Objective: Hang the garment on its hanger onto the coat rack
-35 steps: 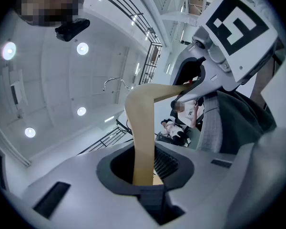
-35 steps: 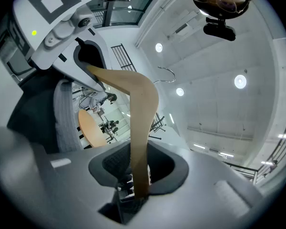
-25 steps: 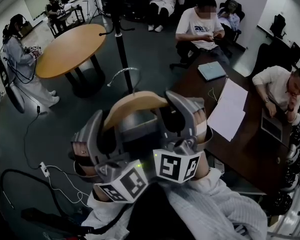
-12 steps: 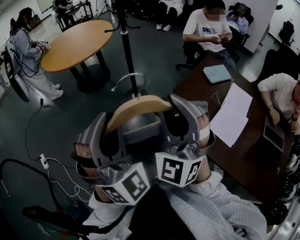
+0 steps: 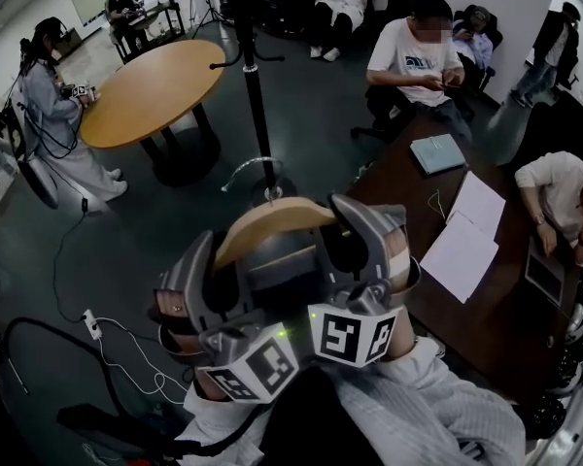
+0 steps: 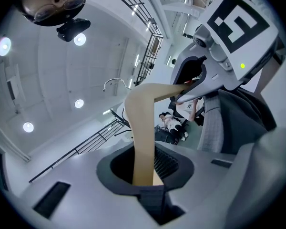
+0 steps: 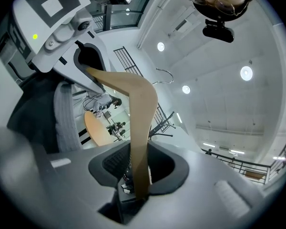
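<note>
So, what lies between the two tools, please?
The wooden hanger spans between left tool and right tool, an end clamped in each, clearest in the head view.

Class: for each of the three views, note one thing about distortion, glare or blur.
Head view: fisheye bends the room, so the coat rack leans and the room's edges curve. Left gripper view: ceiling lamps blow out to white; the hanger is sharp. Right gripper view: round black vignette, lamps glare likewise.
</note>
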`<move>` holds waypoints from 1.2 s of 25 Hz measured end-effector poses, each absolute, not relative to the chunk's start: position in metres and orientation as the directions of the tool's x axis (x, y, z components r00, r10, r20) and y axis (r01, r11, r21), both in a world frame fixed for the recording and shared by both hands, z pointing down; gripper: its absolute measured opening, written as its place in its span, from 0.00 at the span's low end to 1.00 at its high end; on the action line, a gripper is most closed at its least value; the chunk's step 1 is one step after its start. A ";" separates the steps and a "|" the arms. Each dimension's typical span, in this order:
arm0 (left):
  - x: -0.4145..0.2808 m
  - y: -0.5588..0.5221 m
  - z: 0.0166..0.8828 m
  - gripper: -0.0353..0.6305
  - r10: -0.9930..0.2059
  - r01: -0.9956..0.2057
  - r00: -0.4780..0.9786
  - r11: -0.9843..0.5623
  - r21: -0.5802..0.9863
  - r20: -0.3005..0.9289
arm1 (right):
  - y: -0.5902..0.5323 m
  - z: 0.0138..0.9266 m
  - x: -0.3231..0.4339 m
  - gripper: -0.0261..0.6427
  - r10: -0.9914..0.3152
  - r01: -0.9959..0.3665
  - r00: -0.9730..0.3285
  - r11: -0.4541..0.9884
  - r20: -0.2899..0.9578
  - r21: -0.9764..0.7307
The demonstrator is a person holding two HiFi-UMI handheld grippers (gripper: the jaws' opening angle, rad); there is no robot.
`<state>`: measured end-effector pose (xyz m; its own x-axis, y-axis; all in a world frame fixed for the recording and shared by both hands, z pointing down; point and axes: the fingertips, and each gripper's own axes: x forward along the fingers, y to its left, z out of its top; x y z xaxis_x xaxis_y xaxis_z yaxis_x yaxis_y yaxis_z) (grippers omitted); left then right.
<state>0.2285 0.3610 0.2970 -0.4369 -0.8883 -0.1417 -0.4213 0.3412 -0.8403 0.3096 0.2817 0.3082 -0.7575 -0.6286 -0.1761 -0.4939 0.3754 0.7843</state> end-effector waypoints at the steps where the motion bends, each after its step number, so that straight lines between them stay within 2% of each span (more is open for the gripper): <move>1: 0.217 0.354 0.299 0.17 -0.891 -0.424 -0.433 0.336 -0.841 -0.137 | 0.275 0.310 0.299 0.18 -0.633 -0.494 -0.755 0.375 -0.173 0.784; 16: 0.046 0.241 0.288 0.17 -0.964 -0.457 -0.226 0.235 -0.858 -0.143 | 0.180 0.302 0.141 0.18 -0.755 -0.587 -0.623 0.278 -0.205 0.760; 24: -0.026 0.176 0.295 0.17 -0.971 -0.462 -0.197 0.212 -0.861 -0.133 | 0.118 0.311 0.070 0.18 -0.785 -0.585 -0.593 0.270 -0.177 0.764; 30: -0.064 0.089 0.308 0.17 -0.978 -0.483 -0.170 0.188 -0.855 -0.119 | 0.033 0.322 0.032 0.18 -0.798 -0.581 -0.579 0.259 -0.168 0.772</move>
<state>-0.0643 0.0891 0.3076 -0.1695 -0.9783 -0.1195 -0.4827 0.1881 -0.8553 0.0319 0.0329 0.3223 -0.5794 -0.7975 -0.1683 -0.5809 0.2592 0.7716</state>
